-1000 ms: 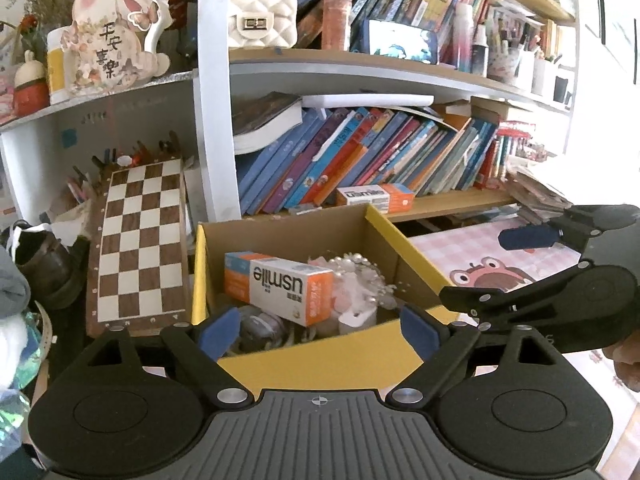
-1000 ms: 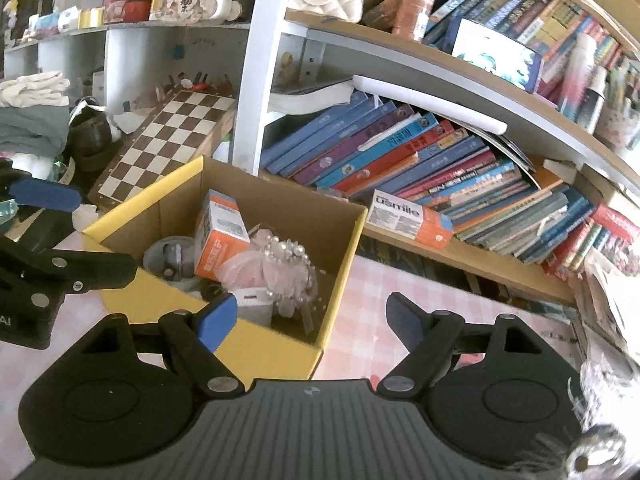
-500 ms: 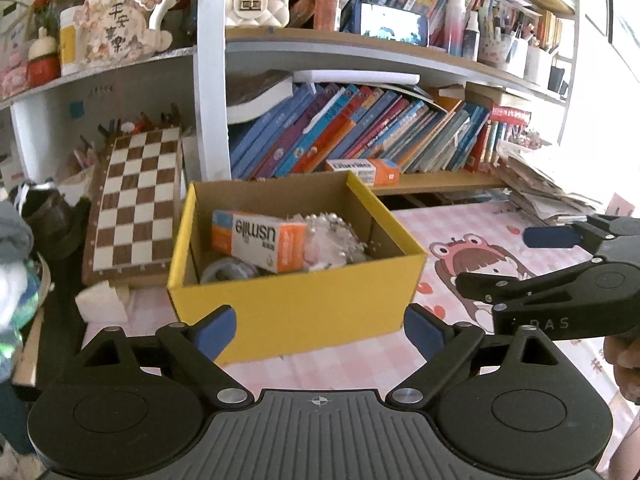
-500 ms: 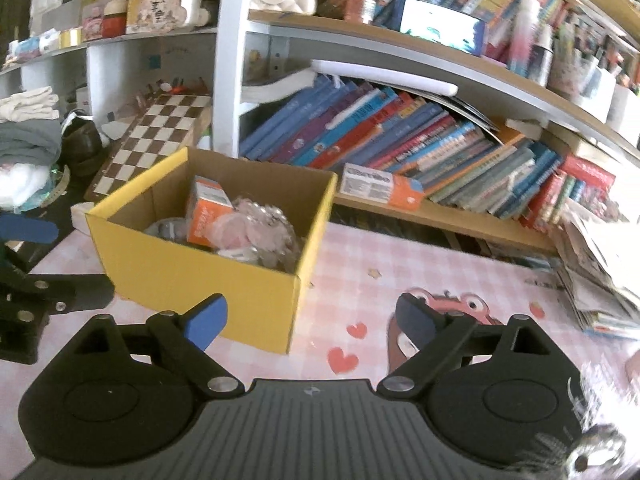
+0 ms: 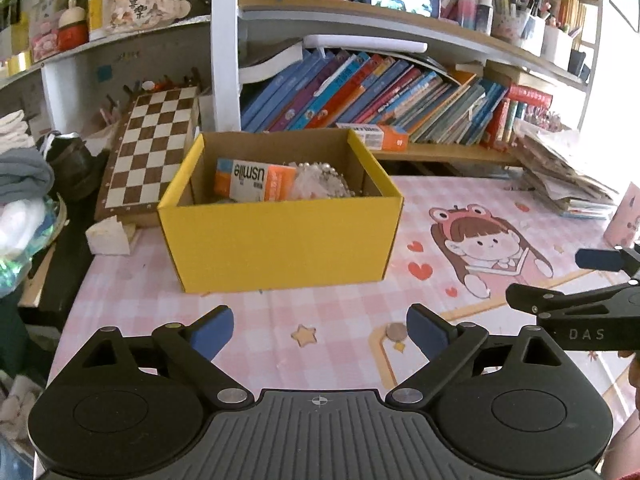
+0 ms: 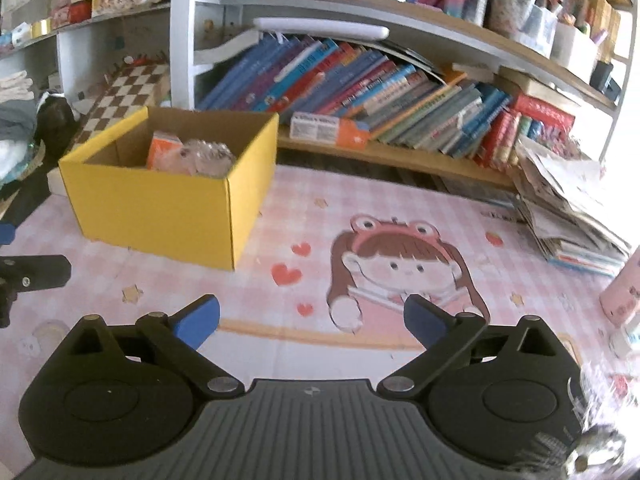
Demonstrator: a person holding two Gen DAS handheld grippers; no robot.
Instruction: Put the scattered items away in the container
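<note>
Now both grippers sit farther back from the yellow cardboard box, which has shrunk toward mid-frame since a second ago. The left gripper and right gripper are opening wide, nothing between them. The toothpaste carton lies inside the box; tidying looks nearly finished.

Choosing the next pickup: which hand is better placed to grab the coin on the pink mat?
Left. The coin lies just ahead of the left gripper, close beside one finger. Its fingers are opening with nothing between them. The right wrist view shows no coin.
</note>
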